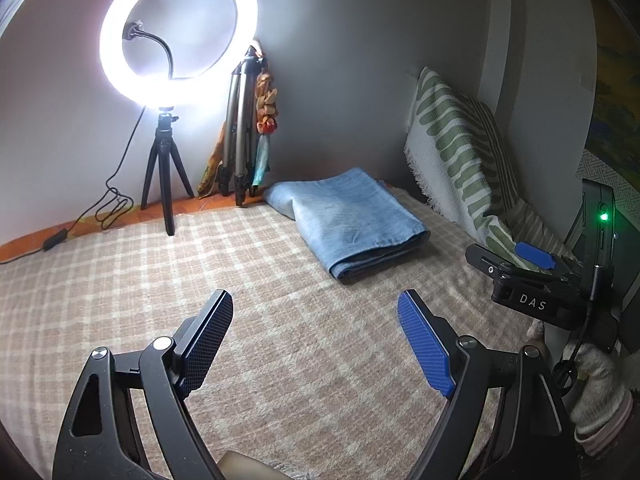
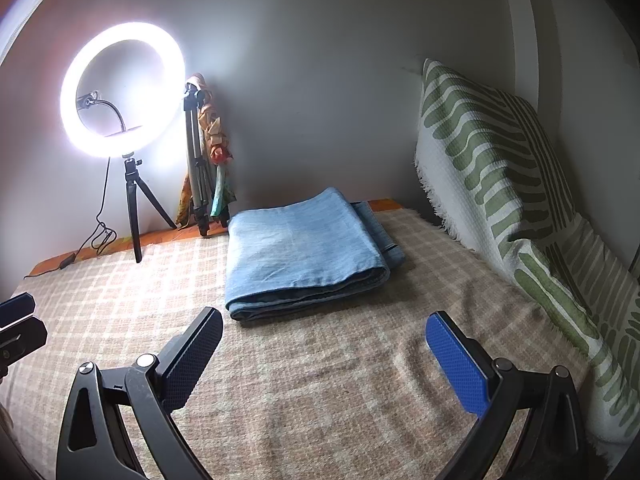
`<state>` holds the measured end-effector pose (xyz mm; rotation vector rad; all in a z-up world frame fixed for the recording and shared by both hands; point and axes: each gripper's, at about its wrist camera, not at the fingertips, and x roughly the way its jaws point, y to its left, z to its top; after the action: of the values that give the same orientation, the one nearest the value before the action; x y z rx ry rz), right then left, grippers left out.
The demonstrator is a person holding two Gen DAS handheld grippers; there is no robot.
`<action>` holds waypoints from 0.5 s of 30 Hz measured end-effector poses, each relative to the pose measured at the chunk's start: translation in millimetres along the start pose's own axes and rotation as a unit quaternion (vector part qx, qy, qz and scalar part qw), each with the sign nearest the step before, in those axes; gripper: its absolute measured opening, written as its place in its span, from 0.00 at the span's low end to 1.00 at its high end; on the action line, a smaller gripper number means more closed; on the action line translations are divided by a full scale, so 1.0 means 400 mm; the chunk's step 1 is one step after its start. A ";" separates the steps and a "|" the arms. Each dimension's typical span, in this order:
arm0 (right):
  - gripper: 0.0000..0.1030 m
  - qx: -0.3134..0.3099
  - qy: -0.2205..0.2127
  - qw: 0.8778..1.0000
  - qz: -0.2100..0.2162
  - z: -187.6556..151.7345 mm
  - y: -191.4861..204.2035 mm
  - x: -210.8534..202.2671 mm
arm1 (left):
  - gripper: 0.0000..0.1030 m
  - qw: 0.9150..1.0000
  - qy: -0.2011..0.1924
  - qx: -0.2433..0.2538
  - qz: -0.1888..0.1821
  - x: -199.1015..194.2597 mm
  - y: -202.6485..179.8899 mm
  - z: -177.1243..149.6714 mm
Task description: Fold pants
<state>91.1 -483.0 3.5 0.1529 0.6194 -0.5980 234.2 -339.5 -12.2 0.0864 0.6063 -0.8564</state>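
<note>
pants (image 2: pixel 304 252) folded into a flat blue bundle, lying on the checked blanket (image 2: pixel 320 400) near the bed's far edge, by the wall. left gripper (image 1: pixel 316 344) tongs wide, holding nothing, over the near blanket. right gripper (image 2: pixel 324 356) tongs wide, also holding nothing, just short of the bundle. lit ring light (image 1: pixel 178 36) on a tripod at far left corner. green-patterned cushion (image 2: pixel 500 184) along right edge.

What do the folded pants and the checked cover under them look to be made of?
The pants look like light blue denim or a denim-like woven cotton: matte, faded, with fine weave streaks and thick, soft fold edges. The checked cover looks like a brushed wool or acrylic blanket: fuzzy, matte nap that blurs its beige and cream squares. Neither fibre can be confirmed by sight.
</note>
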 end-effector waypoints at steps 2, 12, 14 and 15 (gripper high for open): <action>1.00 0.000 0.000 1.000 0.000 0.000 0.000 0.000 | 0.82 1.000 0.000 0.000 0.000 0.000 0.001 0.000; 1.00 0.000 0.002 1.000 0.002 -0.003 0.004 0.006 | 0.87 1.000 0.001 0.001 0.009 -0.001 0.002 0.001; 1.00 -0.001 0.002 1.000 0.003 -0.004 0.006 0.008 | 0.88 1.000 0.002 0.000 0.009 0.000 0.002 0.001; 1.00 -0.001 0.002 1.000 0.003 -0.004 0.006 0.008 | 0.87 1.000 0.002 0.000 0.009 0.000 0.001 0.001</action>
<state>93.8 -482.0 0.2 0.1542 0.6231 -0.5921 234.6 -339.2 -11.9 0.0929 0.6084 -0.8378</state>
